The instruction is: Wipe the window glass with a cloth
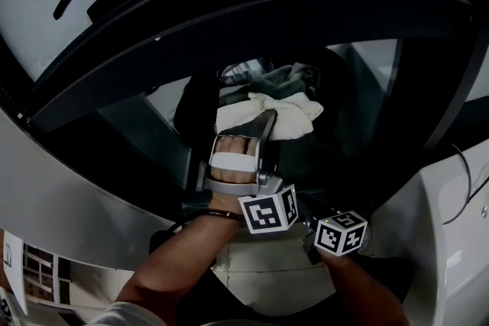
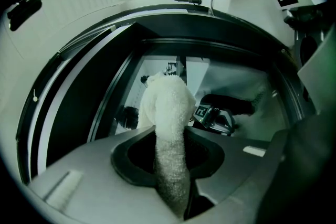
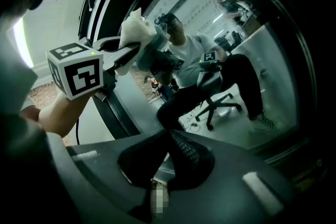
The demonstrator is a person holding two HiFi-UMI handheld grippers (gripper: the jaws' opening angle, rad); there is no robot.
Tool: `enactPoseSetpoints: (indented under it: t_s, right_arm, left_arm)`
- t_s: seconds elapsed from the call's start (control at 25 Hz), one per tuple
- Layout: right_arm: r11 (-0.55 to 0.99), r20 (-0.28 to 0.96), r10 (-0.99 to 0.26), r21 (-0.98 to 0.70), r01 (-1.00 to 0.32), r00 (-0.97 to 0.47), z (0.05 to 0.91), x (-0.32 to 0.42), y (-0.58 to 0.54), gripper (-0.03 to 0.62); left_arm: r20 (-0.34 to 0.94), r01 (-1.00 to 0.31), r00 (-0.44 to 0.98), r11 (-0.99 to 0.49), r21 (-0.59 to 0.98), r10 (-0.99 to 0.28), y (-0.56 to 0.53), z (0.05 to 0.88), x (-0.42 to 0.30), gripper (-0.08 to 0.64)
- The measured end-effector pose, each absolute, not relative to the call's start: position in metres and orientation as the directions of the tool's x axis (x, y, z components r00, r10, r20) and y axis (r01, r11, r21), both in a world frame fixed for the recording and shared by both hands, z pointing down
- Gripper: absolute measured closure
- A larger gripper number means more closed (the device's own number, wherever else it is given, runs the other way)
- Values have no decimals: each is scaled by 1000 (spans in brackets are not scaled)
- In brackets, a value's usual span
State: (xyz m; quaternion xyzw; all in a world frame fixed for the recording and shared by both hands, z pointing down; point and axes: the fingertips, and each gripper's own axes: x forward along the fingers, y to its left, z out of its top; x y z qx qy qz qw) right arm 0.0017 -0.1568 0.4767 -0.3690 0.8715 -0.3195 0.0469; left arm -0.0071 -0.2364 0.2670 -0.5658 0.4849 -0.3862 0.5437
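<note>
Currently, one cloth [image 2: 167, 107] is clamped in the jaws of the left gripper [image 2: 170, 139], at the single window glass [image 1: 359, 80]. The jaws of the right gripper [image 3: 176, 139] are closed together, empty.

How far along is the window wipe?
Done: the cloth is clamped in the left gripper. In hand: it is up against the window glass, apparently mid-wipe. Left: unclear, since no visible marks show which areas were covered. The right gripper is shut on nothing.
</note>
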Motion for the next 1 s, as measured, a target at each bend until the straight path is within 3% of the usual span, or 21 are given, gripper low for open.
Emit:
enactPoseSetpoints:
  t_s: [1.0]
  right_arm:
    - [512,170,-668,-602,-613,-724,483,1,-156,592]
  left_arm:
    - [-17,-118,242,-12,-993,-970,-236,331,-9,443]
